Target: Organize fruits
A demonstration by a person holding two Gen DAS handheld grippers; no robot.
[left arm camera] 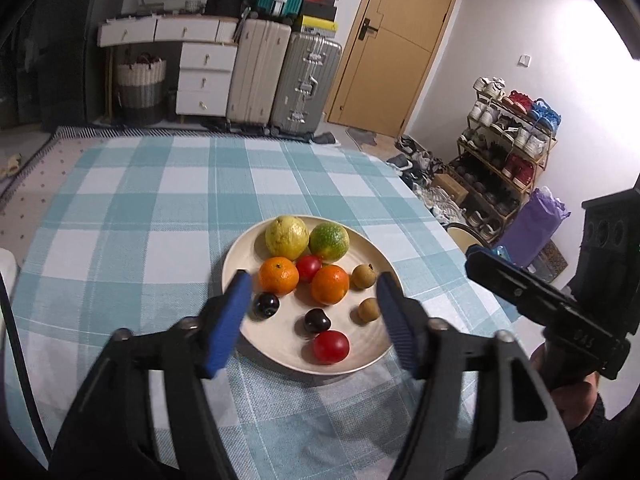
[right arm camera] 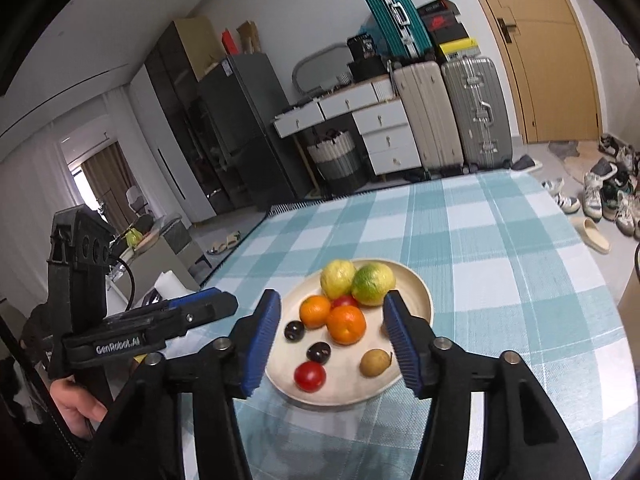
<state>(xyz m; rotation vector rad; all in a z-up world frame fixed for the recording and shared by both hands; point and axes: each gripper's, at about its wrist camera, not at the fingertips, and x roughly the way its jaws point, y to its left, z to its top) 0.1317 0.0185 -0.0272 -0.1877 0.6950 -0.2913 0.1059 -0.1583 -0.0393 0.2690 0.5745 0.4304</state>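
A cream plate (left arm camera: 372,354) (right arm camera: 420,292) on the checked tablecloth holds several fruits: a yellow guava (left arm camera: 286,235) (right arm camera: 337,278), a green-orange citrus (left arm camera: 329,241) (right arm camera: 373,283), two oranges (left arm camera: 279,275) (left arm camera: 330,284), two red tomatoes (left arm camera: 331,346) (left arm camera: 308,267), two dark plums (left arm camera: 266,305) (left arm camera: 317,321) and two brown longans (left arm camera: 363,276) (left arm camera: 368,310). My left gripper (left arm camera: 314,318) is open and empty above the plate's near side. My right gripper (right arm camera: 332,340) is open and empty, also over the plate. The right gripper appears in the left view (left arm camera: 532,300), and the left gripper in the right view (right arm camera: 160,320).
The blue-and-white checked tablecloth (left arm camera: 140,220) covers the table. Behind it stand suitcases (left arm camera: 280,80), a white drawer unit (left arm camera: 204,80), a wooden door (left arm camera: 396,40) and a shoe rack (left arm camera: 508,140). A fridge (right arm camera: 240,128) stands at the left.
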